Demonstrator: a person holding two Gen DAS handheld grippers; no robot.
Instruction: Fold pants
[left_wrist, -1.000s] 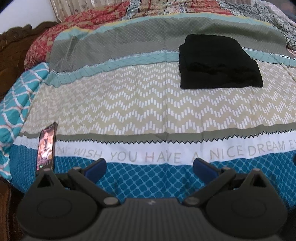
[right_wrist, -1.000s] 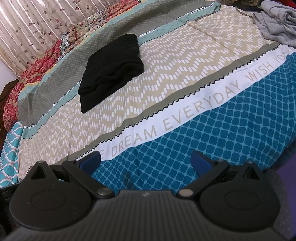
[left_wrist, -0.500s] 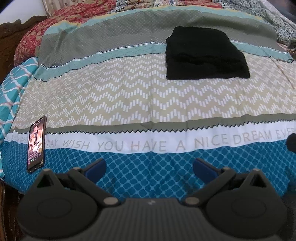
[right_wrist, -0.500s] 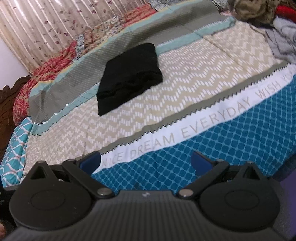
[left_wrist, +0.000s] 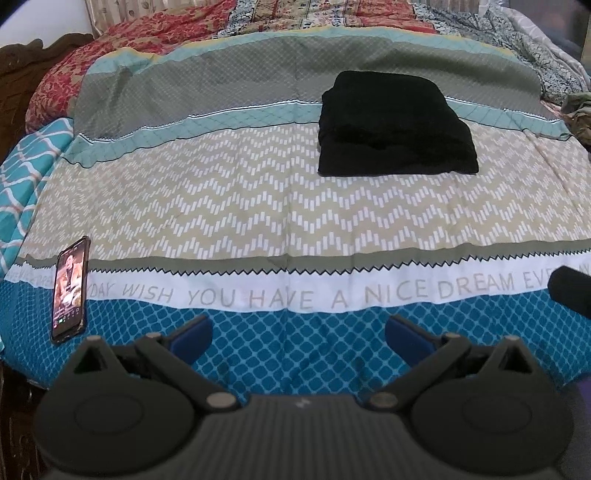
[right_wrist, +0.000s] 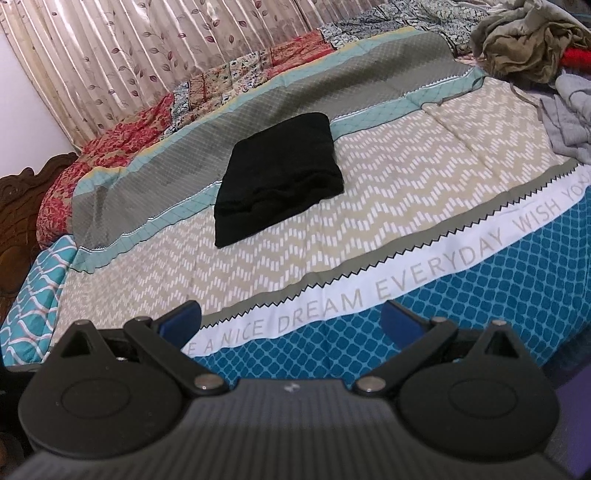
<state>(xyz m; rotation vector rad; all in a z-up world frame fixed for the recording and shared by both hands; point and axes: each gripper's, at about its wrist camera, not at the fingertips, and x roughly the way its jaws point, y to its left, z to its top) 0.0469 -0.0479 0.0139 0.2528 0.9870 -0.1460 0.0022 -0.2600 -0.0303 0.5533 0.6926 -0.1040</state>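
Two tongs: left tongs (left_wrist: 297, 338) and right tongs (right_wrist: 290, 321) are held spread wide, nothing pinched, above the bed's near edge.
Pants: black pants (left_wrist: 395, 123) are seen folded on the bedspread (left_wrist: 221, 199), well apart from both tongs.
Phone: a lit phone (left_wrist: 70, 290) is laid at the left edge.

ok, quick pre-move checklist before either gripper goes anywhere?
1. Black pants folded into a compact stack: ok.
2. Stack lying flat on the bedspread, nothing on top: ok.
3. Left gripper jaws wide apart, empty: ok.
4. Right gripper jaws wide apart, empty: ok.
5. Both grippers back near the front bed edge, well clear of the pants: ok.
6. Phone lies face up near the front left edge, close to the left gripper's side: not ok, steer around it.
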